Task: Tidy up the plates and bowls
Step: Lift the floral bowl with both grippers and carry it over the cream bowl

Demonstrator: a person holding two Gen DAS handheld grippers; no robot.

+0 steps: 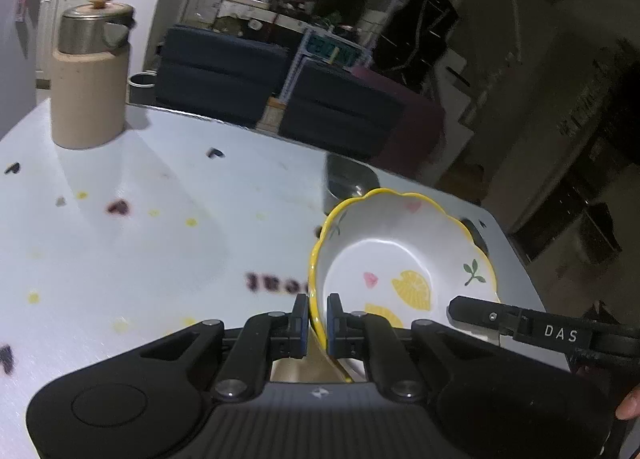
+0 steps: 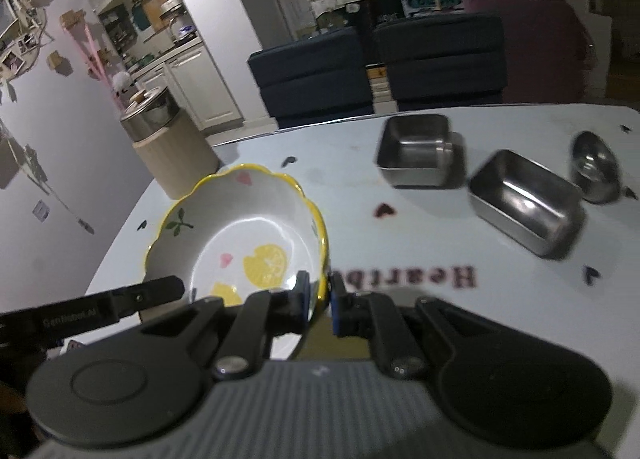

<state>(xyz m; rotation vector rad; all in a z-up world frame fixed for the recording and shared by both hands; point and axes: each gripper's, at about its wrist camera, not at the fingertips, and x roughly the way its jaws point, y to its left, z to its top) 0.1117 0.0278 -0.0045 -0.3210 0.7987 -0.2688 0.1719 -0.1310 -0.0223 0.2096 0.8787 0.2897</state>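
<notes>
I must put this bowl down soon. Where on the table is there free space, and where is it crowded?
Free: the wide patch of table between the beige canister and the bowl, which both grippers hold by the rim. Crowded: the right side, with two square steel tins and a small round steel dish.

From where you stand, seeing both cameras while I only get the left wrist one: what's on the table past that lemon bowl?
Observer: Two rectangular steel pans and a small round steel dish.
Operator: Is the bowl held on its other side too?
Observer: Yes, the right gripper is clamped on the rim of the bowl, opposite the left gripper.
Operator: Any writing on the table?
Observer: A printed word beginning "Heart".
</notes>
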